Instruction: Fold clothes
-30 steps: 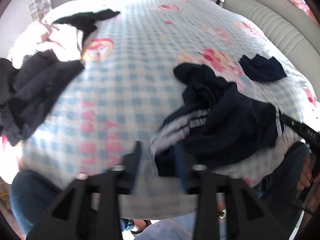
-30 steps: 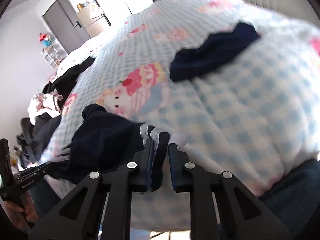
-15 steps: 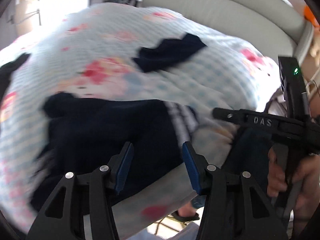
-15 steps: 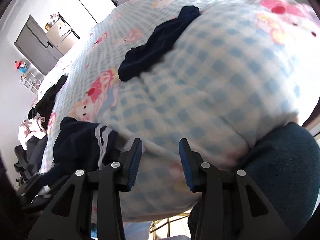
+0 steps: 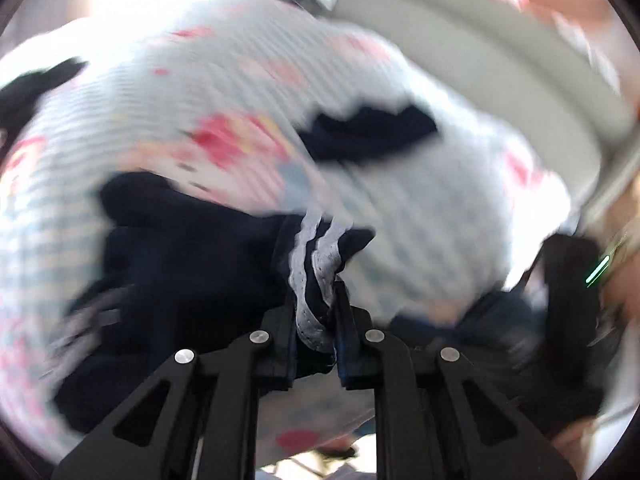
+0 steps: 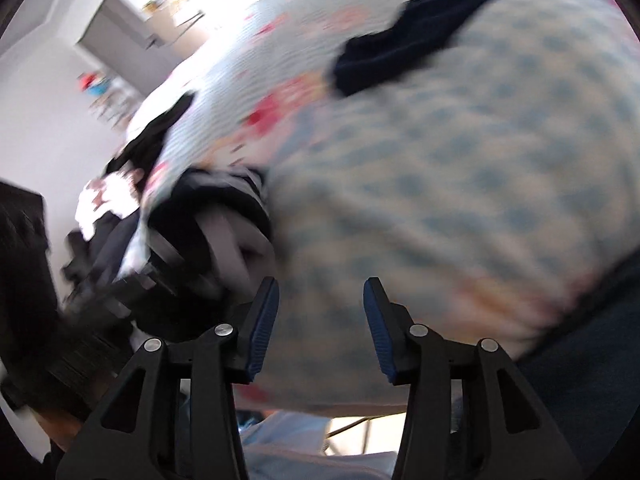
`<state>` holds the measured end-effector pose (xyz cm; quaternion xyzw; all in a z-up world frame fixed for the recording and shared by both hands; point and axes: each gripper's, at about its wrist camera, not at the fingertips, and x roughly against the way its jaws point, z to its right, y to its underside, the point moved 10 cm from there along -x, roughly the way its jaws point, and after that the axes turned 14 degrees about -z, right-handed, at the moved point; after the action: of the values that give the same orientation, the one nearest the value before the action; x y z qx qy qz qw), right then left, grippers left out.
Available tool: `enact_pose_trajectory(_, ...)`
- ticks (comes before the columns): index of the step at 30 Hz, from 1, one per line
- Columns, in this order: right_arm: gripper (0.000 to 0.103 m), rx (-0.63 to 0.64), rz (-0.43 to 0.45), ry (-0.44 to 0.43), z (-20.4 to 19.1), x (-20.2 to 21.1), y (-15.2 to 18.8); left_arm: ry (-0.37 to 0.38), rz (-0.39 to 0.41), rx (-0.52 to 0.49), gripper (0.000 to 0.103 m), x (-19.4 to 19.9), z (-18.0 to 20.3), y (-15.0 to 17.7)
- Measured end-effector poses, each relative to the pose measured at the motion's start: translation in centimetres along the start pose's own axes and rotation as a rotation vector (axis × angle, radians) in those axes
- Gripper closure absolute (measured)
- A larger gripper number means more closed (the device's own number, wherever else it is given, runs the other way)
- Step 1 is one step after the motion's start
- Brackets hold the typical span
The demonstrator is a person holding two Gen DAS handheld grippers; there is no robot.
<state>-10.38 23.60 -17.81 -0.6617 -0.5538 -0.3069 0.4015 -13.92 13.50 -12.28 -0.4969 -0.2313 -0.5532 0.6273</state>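
Garment, dark navy cloth with two white scalloped stripes along one edge [image 5: 316,264]: lies crumpled near the front edge of the bed, on a blue-and-white checked cover printed with pink cartoon figures [image 5: 420,216]. Not yet spread or folded; the task reads as barely begun on this piece.

Left claw [image 5: 316,320]: jaws have just been closing and now pinch the striped edge, the trim bunched between the pads.

Right claw [image 6: 320,320]: jaws have just been opening; they stand at a middling width with nothing between them, over bare cover just to the right of the garment [image 6: 224,216].

Second piece, small dark navy cloth [image 5: 368,136]: lies farther back on the cover, well apart from the first.

Further dark clothing [image 6: 156,136]: heaped at the far left of the bed, blurred.

Surroundings: pale grey padded headboard or sofa back [image 5: 480,64] beyond the bed; a person's blue-trousered leg [image 6: 592,344] at the near edge.

Risks, judged:
- Grip holds only a bunched strip of trim; a sharp lift may pull it free from the pads.
- With one edge held and the bulk crumpled, a lift may leave the cloth twisted, spoiling an even fold.
- Right claw may catch the cover together with the garment if it closes low.
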Motion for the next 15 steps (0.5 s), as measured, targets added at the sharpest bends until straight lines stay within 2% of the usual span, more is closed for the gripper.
enact_pose_trajectory(3,0.046,0.115,-0.060,-0.069,-4.9,-2.1,0.8,0.033,0.107,0.105,0.088,4.7,-3.1,-0.4)
enact_pose_trajectory(6,0.046,0.199,-0.112,-0.110,-9.2,-4.3,1.2,-0.001,0.183,0.185,0.088,8.3,-6.8,0.0)
enact_pose_trajectory(11,0.045,0.283,-0.183,-0.095,-14.0,-8.0,1.9,-0.044,0.221,0.284,0.088,11.3,-12.0,2.1)
enact_pose_trajectory(15,0.037,0.315,-0.195,-0.056,-15.8,-10.6,2.4,-0.033,0.242,0.329,0.088,12.7,-14.2,4.2)
